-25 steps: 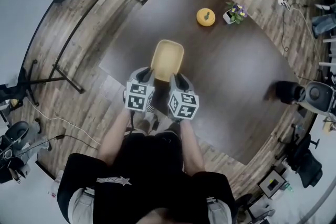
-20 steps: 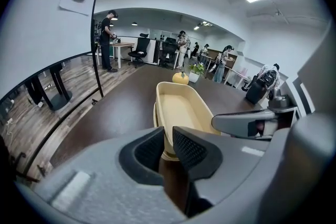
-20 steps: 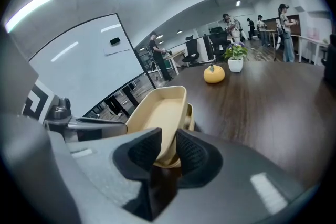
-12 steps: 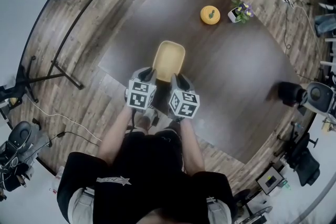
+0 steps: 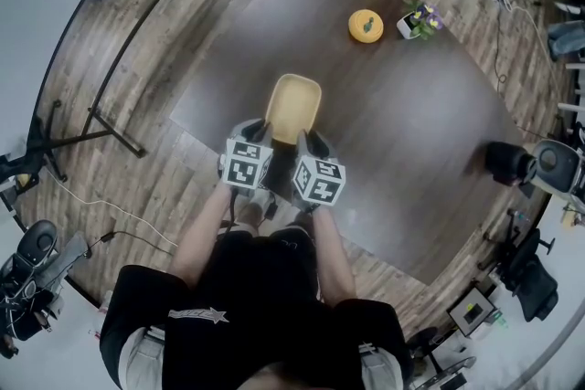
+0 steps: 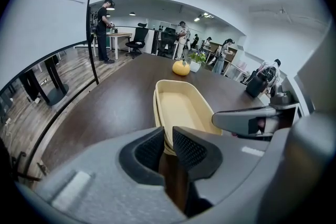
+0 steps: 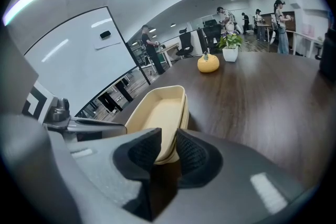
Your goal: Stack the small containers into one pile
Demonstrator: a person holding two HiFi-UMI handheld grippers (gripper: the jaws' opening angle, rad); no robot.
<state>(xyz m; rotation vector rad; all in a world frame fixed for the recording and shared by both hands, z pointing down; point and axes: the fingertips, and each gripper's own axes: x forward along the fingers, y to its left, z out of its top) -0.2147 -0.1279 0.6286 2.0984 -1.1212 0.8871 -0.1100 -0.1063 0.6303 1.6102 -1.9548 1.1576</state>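
A cream-yellow oblong container [image 5: 293, 108] lies lengthwise in front of me on the dark table [image 5: 402, 123]. In the left gripper view [image 6: 181, 107] and the right gripper view [image 7: 157, 113] it shows two nested rims, one inside the other. My left gripper [image 5: 260, 137] is shut on the near left corner of its rim, the pads pinching the wall [image 6: 167, 145]. My right gripper [image 5: 304, 142] is shut on the near right corner in the same way [image 7: 167, 150]. Whether the container's base touches the table is hidden.
An orange pumpkin-shaped item [image 5: 364, 25] and a small potted plant [image 5: 416, 19] stand at the far side of the table. A black object [image 5: 505, 162] sits at its right edge. A black stand's legs [image 5: 101, 119] spread on the floor to the left. People stand far off in the room.
Both grippers have sunk a little toward the table with the container held between them. Their grips look the same.
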